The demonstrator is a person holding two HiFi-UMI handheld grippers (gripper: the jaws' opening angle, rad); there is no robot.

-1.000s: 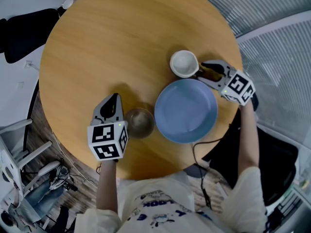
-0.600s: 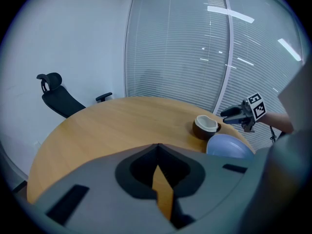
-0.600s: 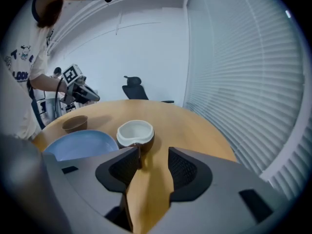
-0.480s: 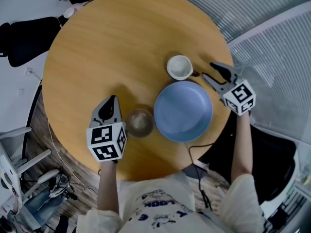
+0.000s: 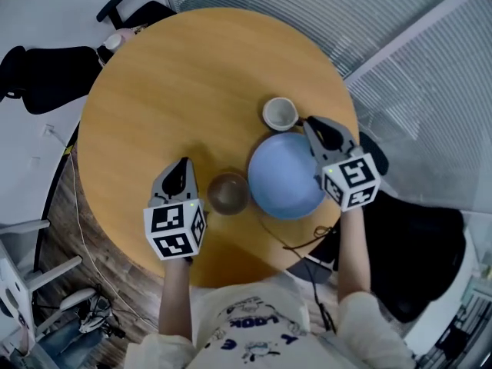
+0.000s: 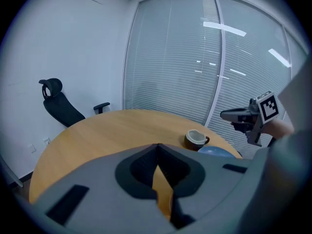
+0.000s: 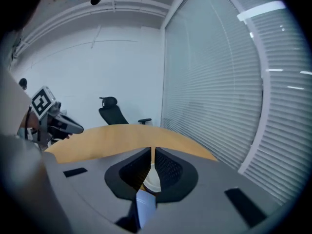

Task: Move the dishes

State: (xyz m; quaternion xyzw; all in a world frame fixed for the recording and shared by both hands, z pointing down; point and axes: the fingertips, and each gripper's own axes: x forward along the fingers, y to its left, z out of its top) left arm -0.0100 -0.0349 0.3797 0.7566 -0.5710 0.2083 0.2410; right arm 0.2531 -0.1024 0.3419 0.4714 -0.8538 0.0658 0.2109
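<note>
Your left tongs (image 5: 180, 166) are pressed together and empty, hovering just beside the small dark metal bowl (image 5: 227, 193) on the round wooden desk (image 5: 177, 83). Your right tongs (image 5: 314, 125) have just been closing, almost together on nothing, above the rim of the round blue plate (image 5: 284, 179), near the white-lined brown cup (image 5: 280, 113). All three dishes rest free, so no grasp looks prepared.
</note>
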